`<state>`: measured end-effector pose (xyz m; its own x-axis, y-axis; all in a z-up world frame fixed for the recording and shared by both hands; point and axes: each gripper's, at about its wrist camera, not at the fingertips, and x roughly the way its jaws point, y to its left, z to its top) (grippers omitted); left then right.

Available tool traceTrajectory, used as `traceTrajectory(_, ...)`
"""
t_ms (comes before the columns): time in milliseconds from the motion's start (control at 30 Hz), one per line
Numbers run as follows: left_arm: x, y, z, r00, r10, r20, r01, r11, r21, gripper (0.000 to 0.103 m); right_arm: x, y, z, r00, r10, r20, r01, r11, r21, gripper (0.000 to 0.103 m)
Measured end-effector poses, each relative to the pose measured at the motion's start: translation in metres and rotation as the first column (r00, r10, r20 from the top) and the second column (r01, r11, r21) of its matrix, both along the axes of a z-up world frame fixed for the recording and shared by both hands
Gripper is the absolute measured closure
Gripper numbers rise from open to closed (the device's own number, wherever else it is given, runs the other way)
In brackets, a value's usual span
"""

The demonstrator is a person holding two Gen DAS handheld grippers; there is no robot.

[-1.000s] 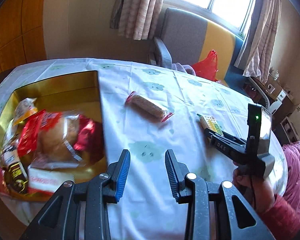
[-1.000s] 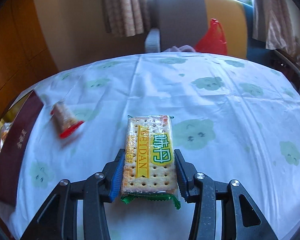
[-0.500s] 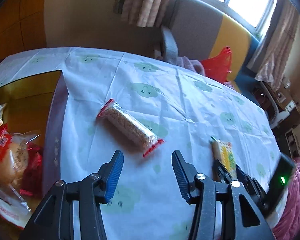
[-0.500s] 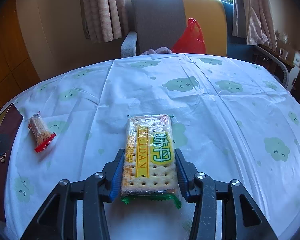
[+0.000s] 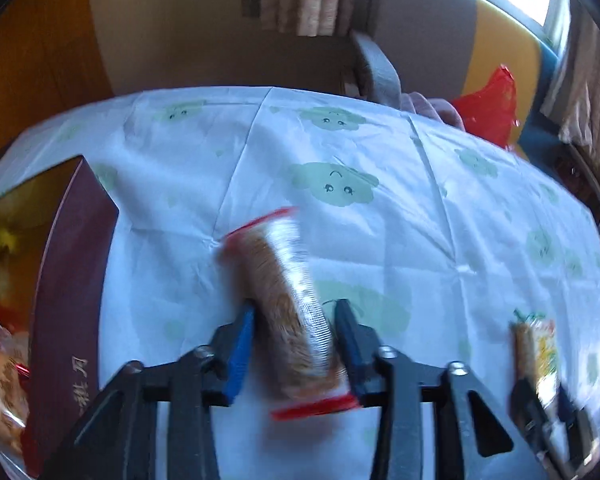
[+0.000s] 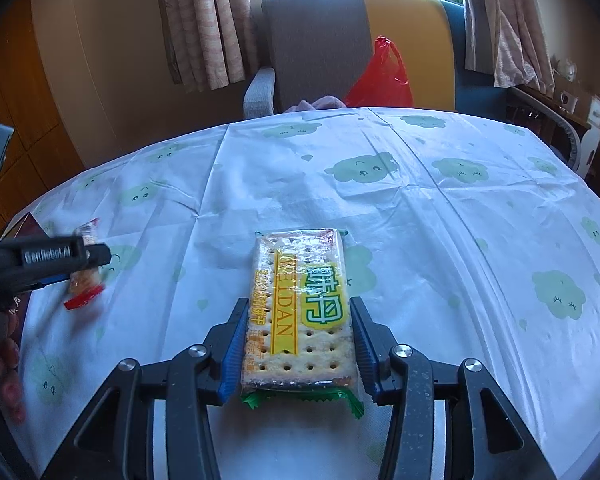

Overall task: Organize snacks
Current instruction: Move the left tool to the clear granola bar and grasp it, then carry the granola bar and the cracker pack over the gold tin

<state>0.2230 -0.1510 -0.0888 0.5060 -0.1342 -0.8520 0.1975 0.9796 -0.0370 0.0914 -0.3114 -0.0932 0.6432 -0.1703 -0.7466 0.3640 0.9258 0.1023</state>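
Observation:
A snack bar (image 5: pixel 284 280) in a clear wrapper with red ends lies between the fingers of my left gripper (image 5: pixel 294 308). The jaws are closing and both blue pads touch its sides; the bar is blurred. The right wrist view shows the same gripper (image 6: pixel 88 268) at the far left with the bar (image 6: pixel 86 280) in it. My right gripper (image 6: pixel 299 303) is shut on a flat cracker pack (image 6: pixel 300 300) with a green and yellow label, which rests on the tablecloth (image 6: pixel 440 220). That pack (image 5: pixel 536 348) also shows low at the right of the left wrist view.
A dark red box (image 5: pixel 72 300) with a gold inside stands at the table's left edge and holds several wrapped snacks (image 5: pixel 0 376). Behind the table are a grey and yellow chair (image 6: pixel 320 40) and a red plastic bag (image 6: pixel 384 76). A person's hand (image 6: pixel 0 360) holds the left gripper.
My left gripper moved right from the box, came down over the snack bar and its jaws went from wide apart to closed against it. The right gripper stayed put with the cracker pack.

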Motion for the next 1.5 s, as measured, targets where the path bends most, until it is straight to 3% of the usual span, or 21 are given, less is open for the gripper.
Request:
traceTrajectory(167,-0.016,0.015,-0.001,0.996,-0.071,0.049,0.074,0.996,-0.052,0.072,0.000,0.000,0.000,1.000,0.000,0.002,0.000,1.000,-0.001,0.053)
traceTrajectory(300,-0.013,0.020,0.001,0.998,-0.045,0.047,0.050,0.993,-0.105,0.069,0.000,0.001,0.000,1.000,0.000,0.000,0.000,1.000,-0.006,0.053)
traceTrajectory(600,-0.019,0.007,-0.005,0.991,-0.063,0.120,0.067,0.997,-0.030,0.070,0.000,0.001,0.000,1.000,0.000,0.001,0.000,1.000,-0.004,0.053)
traceTrajectory(867,-0.043,0.012,-0.001,0.984,-0.076,0.161,0.085,0.995,-0.052,0.073,0.000,0.003,0.001,1.000,-0.004,0.004,0.005,1.000,-0.018,0.055)
traceTrajectory(1200,-0.081,0.012,0.018,0.950,-0.132,0.281,0.150,0.988,-0.042,0.073,-0.007,-0.005,0.003,0.998,-0.049,0.038,0.049,0.999,-0.005,0.056)
traceTrajectory(1500,-0.115,0.028,0.023,0.956,-0.150,0.253,0.184,0.976,-0.115,0.073,-0.015,0.001,0.012,0.995,-0.064,0.083,0.069,0.996,-0.057,0.056)
